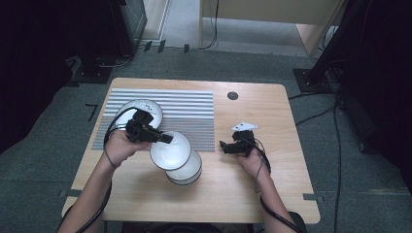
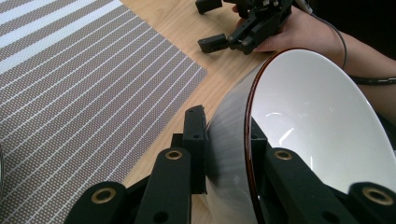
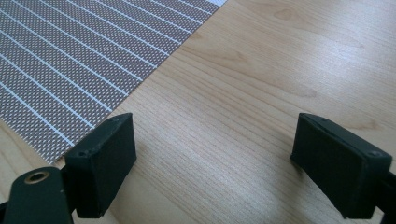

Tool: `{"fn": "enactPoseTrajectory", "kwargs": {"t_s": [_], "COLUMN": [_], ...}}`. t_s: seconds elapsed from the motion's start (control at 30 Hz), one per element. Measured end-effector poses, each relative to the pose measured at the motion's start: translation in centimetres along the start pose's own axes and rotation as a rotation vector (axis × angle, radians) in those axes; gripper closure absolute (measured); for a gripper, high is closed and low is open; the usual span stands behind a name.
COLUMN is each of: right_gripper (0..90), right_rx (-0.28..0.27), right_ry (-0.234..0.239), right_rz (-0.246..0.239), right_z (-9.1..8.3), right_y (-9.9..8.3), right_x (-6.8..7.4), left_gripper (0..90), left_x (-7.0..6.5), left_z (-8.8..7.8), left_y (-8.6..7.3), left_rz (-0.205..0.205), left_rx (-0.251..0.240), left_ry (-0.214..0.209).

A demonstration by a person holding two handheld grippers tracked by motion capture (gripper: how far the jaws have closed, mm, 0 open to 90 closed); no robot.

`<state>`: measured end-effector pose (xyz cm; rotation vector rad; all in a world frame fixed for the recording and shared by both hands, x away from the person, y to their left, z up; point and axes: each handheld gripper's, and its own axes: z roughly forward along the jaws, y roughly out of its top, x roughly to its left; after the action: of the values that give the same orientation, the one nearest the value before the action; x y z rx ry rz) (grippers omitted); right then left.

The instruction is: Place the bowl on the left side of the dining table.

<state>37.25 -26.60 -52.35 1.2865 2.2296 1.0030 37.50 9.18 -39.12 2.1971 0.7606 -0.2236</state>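
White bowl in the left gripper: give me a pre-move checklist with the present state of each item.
1. Left gripper clamped on the white bowl at its rim: ok.
2. Bowl held level: not ok, it is tilted.
3. Second bowl below it on the table: ok.
4. Right gripper open, nothing in it, off to the side: ok.
5. Third bowl sits apart on the striped mat: ok.
6. Bowls touching: cannot tell.

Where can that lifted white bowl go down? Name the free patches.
Free: striped grey placemat right of the white plate; bare wood between mat edge and right gripper. Crowded: table front centre, where the left gripper holds the lifted white bowl over another bowl.
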Motion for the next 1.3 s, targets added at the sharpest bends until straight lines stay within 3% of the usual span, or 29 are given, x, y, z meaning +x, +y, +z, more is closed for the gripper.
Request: {"fn": "enactPoseTrajectory", "kwargs": {"t_s": [0.47, 0.63, 1.3], "right_gripper": [12.9, 12.9, 12.9], "right_rx": [0.000, 0.000, 0.000], "right_ry": [0.000, 0.000, 0.000], "right_rz": [0.000, -0.001, -0.002], "right_z": [0.0, 0.0, 0.0], "right_y": [0.0, 0.0, 0.0], "right_x": [0.0, 0.0, 0.0], "left_gripper": [78.5, 78.8, 78.8], "left_x": [0.6, 1.2, 3.6], "left_z": [-1.1, -1.5, -2.0], "left_y": [-0.2, -0.4, -1.4], "left_rz": [-0.014, -0.037, -0.104], "left_rx": [-0.014, -0.033, -0.030], "left_ry": [0.020, 0.014, 0.059]}}
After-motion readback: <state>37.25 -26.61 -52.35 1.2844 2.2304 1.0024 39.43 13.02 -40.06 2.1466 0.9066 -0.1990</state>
